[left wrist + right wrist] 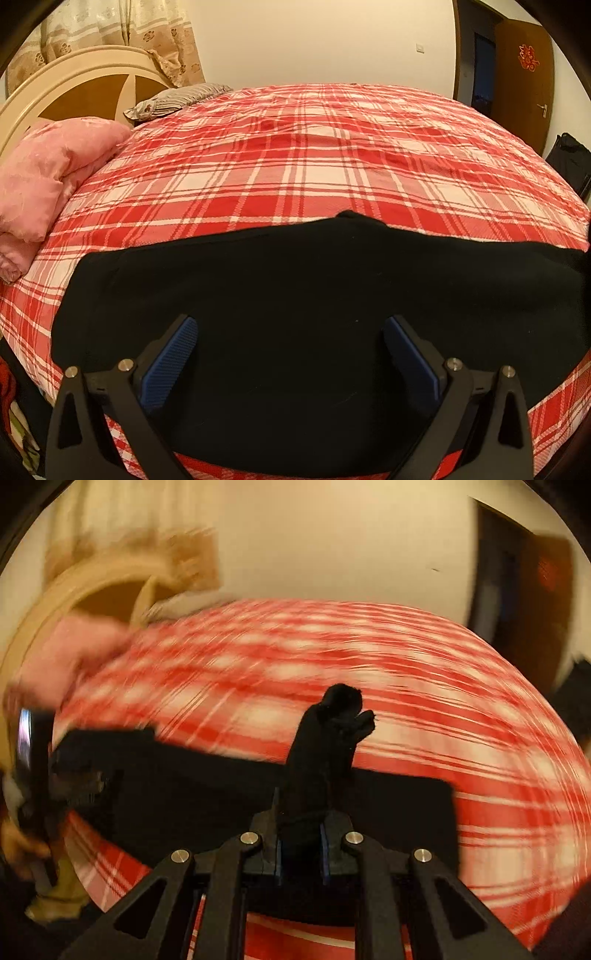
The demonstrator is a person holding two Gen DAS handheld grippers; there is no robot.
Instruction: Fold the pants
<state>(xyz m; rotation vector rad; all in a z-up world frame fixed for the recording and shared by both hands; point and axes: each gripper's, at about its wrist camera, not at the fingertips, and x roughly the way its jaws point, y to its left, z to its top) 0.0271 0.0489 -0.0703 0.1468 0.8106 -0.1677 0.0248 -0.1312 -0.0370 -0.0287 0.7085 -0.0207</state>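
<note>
The black pants lie spread flat across the near part of the bed, filling the left wrist view from 8 o'clock round to 4 o'clock, with a small peak of cloth at the far edge toward 12 o'clock. In the right wrist view a bunched tuft of the same pants stands up between the fingers toward 12 o'clock, the rest lying dark on the bed behind it.

The left tool hangs over the pants with its jaws wide, blue pads well apart and nothing between them. The right tool is closed narrow on the pants, gripping the raised tuft. That view is heavily blurred, so finer detail there cannot be told.

The bed wears a red and white plaid cover. A pink quilt lies at 9 o'clock, a striped pillow at 11 o'clock before the cream headboard and patterned curtain. A brown door stands at 2 o'clock.
</note>
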